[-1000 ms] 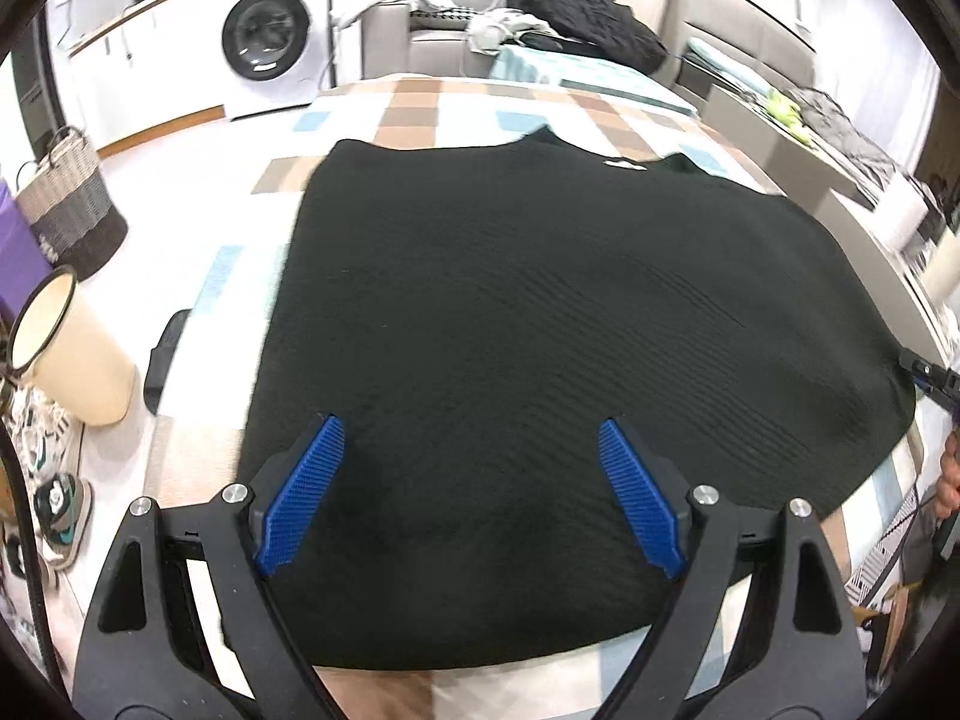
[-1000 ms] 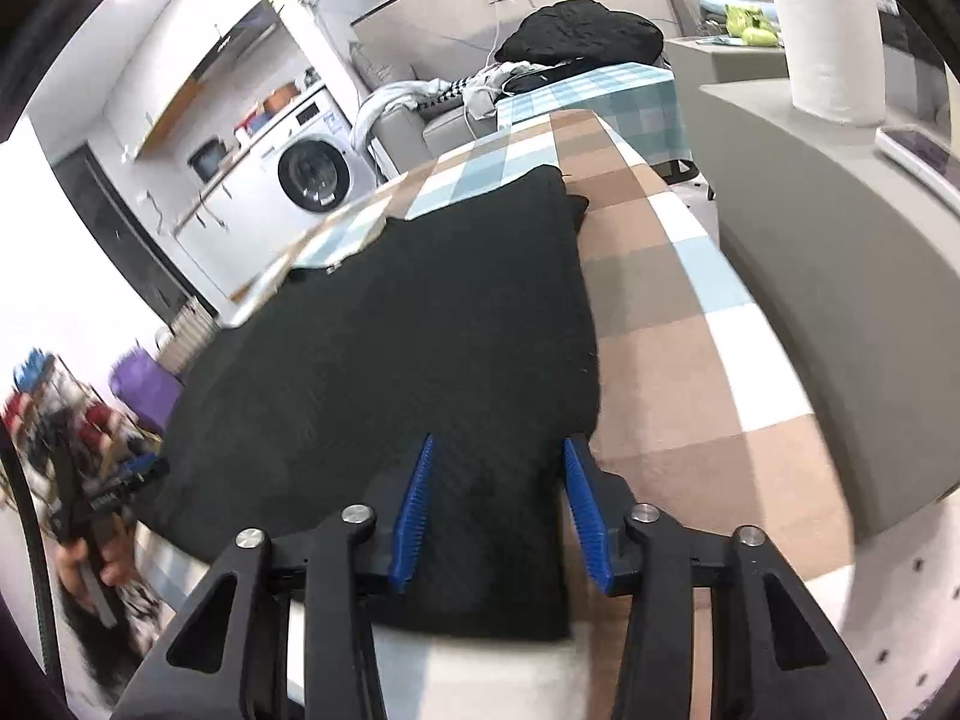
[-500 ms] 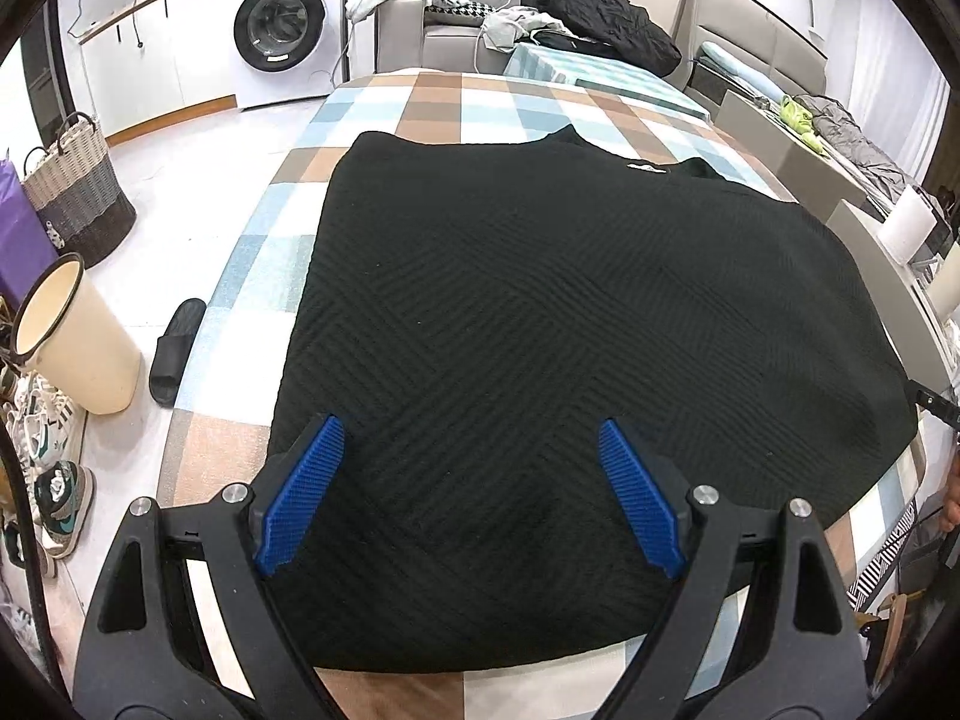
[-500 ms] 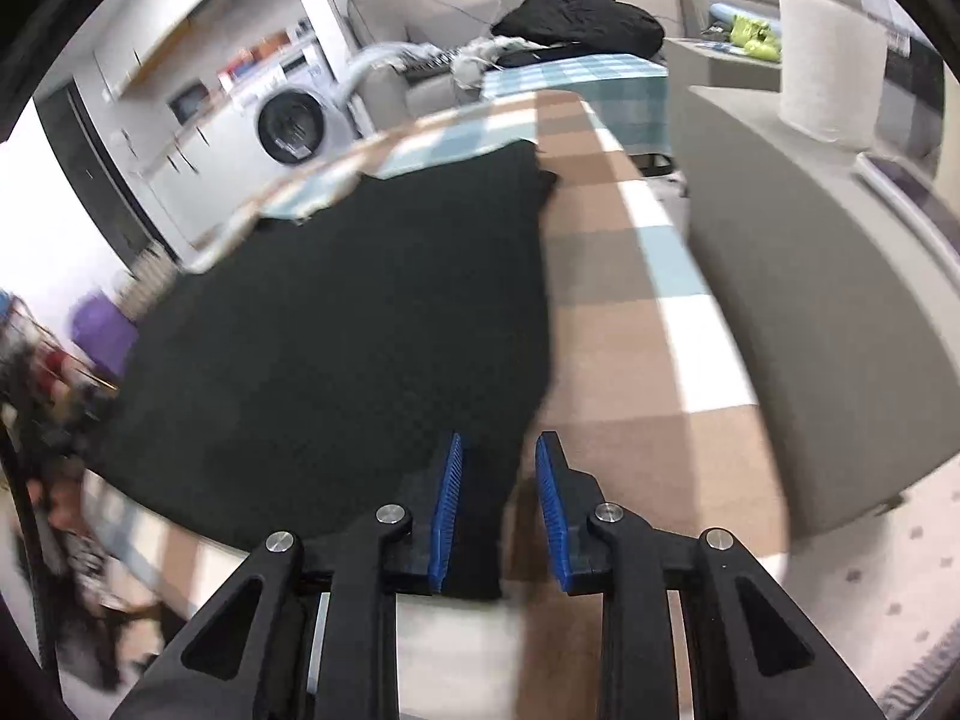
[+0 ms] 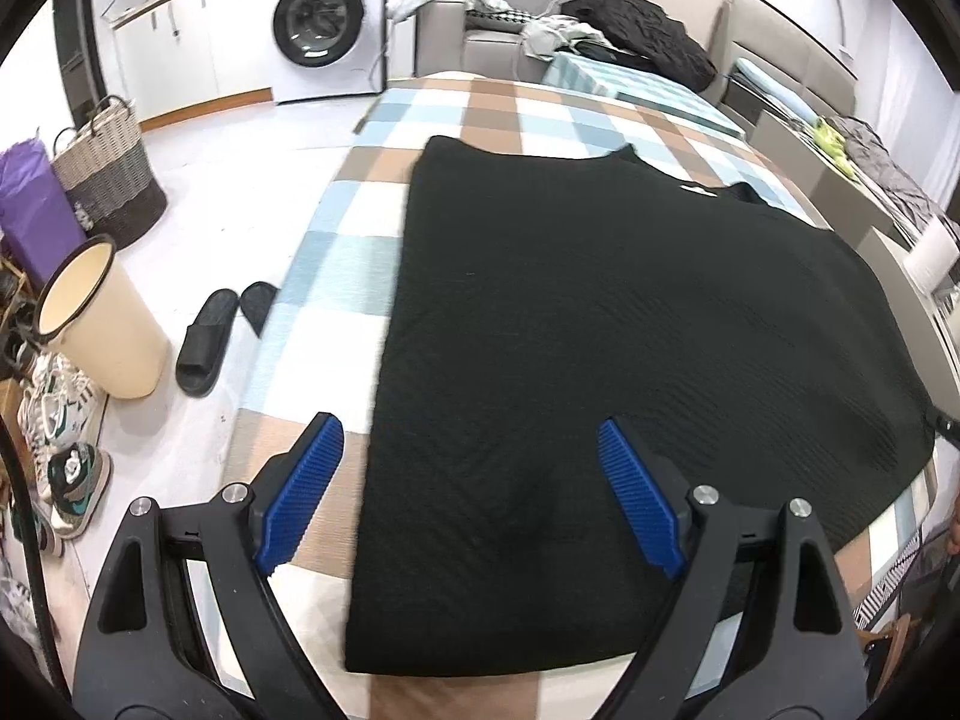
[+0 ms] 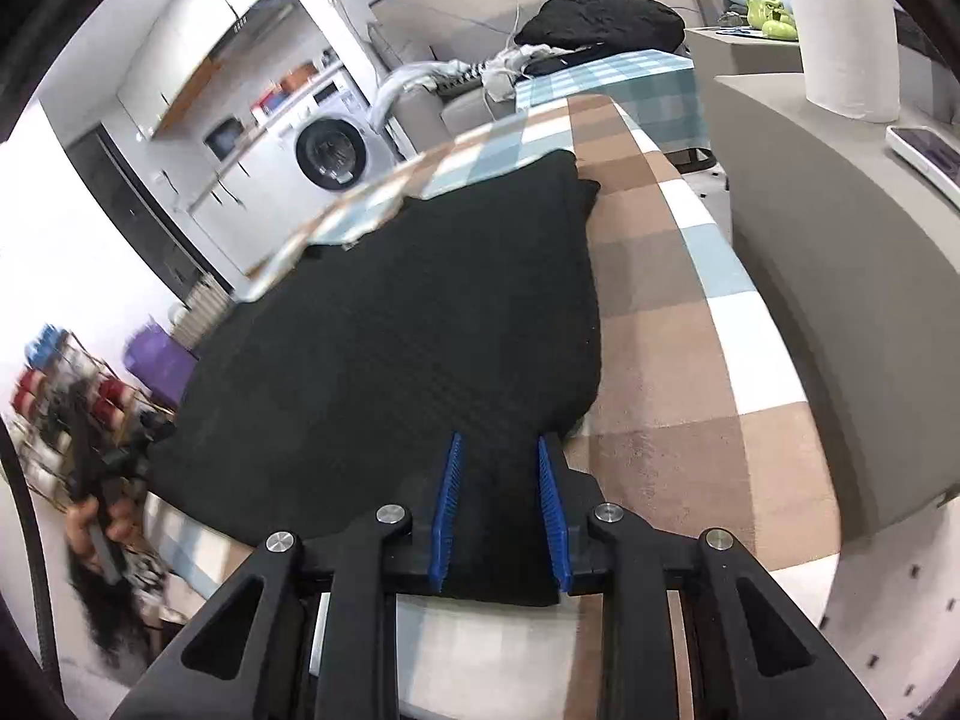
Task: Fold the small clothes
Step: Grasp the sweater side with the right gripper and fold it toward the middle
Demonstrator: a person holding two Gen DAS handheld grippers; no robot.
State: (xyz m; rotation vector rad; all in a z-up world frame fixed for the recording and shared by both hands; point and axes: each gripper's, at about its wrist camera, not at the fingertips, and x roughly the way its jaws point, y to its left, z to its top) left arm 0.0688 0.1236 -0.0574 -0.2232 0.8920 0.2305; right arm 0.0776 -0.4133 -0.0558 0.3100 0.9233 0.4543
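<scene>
A black knit garment (image 5: 600, 348) lies spread flat on a checked tablecloth (image 5: 336, 276). My left gripper (image 5: 468, 498) is open wide above the garment's near left edge and holds nothing. In the right wrist view the same garment (image 6: 420, 348) runs away from me, and my right gripper (image 6: 501, 510) has its blue pads (image 6: 447, 510) narrowly apart astride the near corner of the cloth. The pads do not visibly press the cloth. The left gripper also shows in the right wrist view (image 6: 114, 468), blurred, at the far left.
A cream bin (image 5: 102, 324), black slippers (image 5: 222, 330) and sneakers (image 5: 66, 420) stand on the floor to the left. A woven basket (image 5: 108, 180) and washing machine (image 5: 324, 24) are beyond. A grey counter (image 6: 840, 252) with a paper roll (image 6: 846, 36) runs along the table's right side.
My left gripper has shifted left, toward the garment's left edge, still open. My right gripper narrowed from open and now straddles the garment's corner.
</scene>
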